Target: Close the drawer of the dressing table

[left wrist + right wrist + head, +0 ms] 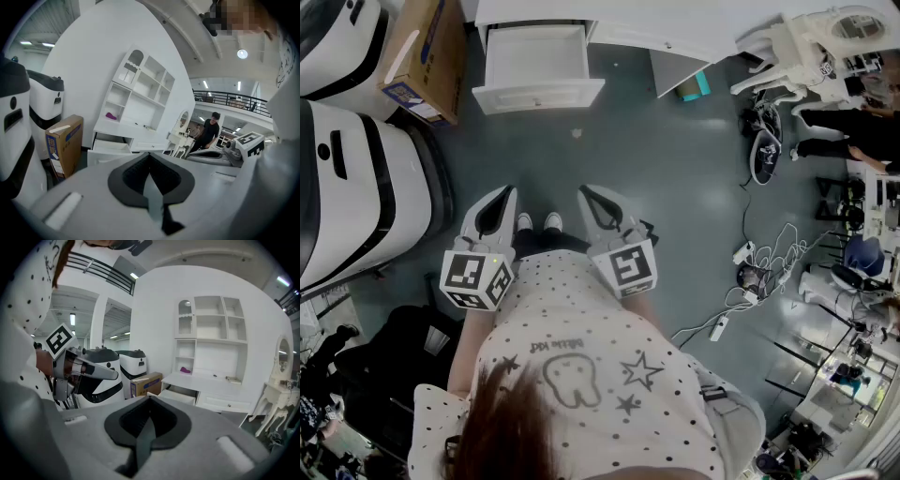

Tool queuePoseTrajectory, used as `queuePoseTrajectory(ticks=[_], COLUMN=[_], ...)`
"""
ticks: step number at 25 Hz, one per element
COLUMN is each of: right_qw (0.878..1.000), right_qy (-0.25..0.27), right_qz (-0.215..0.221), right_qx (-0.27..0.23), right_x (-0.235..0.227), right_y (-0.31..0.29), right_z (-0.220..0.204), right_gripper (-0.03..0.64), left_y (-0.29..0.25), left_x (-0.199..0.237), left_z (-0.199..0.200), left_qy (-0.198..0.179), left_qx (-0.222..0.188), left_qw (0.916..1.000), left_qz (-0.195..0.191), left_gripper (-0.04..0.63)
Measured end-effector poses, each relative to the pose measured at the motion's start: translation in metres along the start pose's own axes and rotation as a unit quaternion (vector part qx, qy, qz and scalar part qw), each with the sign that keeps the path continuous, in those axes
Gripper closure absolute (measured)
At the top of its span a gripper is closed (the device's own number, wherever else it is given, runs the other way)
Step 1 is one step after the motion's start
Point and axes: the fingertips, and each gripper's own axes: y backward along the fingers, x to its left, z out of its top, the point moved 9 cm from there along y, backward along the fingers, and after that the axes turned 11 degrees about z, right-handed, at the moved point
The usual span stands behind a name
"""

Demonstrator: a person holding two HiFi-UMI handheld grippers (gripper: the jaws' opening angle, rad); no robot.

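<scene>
The white dressing table (619,23) stands far ahead across the grey floor, with its left drawer (536,64) pulled out and seemingly bare inside. My left gripper (504,195) and right gripper (587,193) are held side by side close to my body, both shut with nothing between the jaws and well short of the drawer. In the left gripper view the left gripper (150,155) points at the open drawer (108,147) under the shelf unit (140,91). The right gripper (150,399) likewise faces the drawer (180,394), with a closed drawer (227,404) beside it.
A cardboard box (422,56) leans left of the drawer, beside large white machines (356,187). Cables and a power strip (750,277) lie on the floor at right. A small white vanity and chair (802,42) stand at far right. A person in black (209,129) stands beyond.
</scene>
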Motion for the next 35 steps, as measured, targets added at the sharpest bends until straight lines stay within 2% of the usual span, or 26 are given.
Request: queuePoseTrajectory(ticks=[13, 17, 22, 28, 35], right_qw=[1.000, 0.999, 0.999, 0.999, 0.999], right_qy=[0.000, -0.012, -0.031, -0.045, -0.045], right_qz=[0.005, 0.013, 0.004, 0.000, -0.002], right_qx=[-0.008, -0.030, -0.022, -0.020, -0.011], right_x=[-0.014, -0.020, -0.027, -0.044, -0.075], right_y=[0.018, 0.027, 0.033, 0.019, -0.027], right_z=[-0.007, -0.012, -0.016, -0.024, -0.002], right_gripper=[0.617, 0.615, 0.615, 0.615, 0.615], left_y=[-0.003, -0.010, -0.017, -0.033, -0.083], left_x=[-0.016, -0.019, -0.012, -0.001, 0.027], left_z=[-0.004, -0.011, -0.010, -0.002, 0.027], left_qy=[0.016, 0.021, 0.032, 0.034, 0.043], left_qx=[-0.008, -0.007, -0.008, -0.007, -0.003], left_qw=[0.9998, 0.9996, 0.9989, 0.9985, 0.9985], left_qz=[0.012, 0.017, 0.033, 0.041, 0.032], left_gripper=[0.600, 0.600, 0.600, 0.600, 0.600])
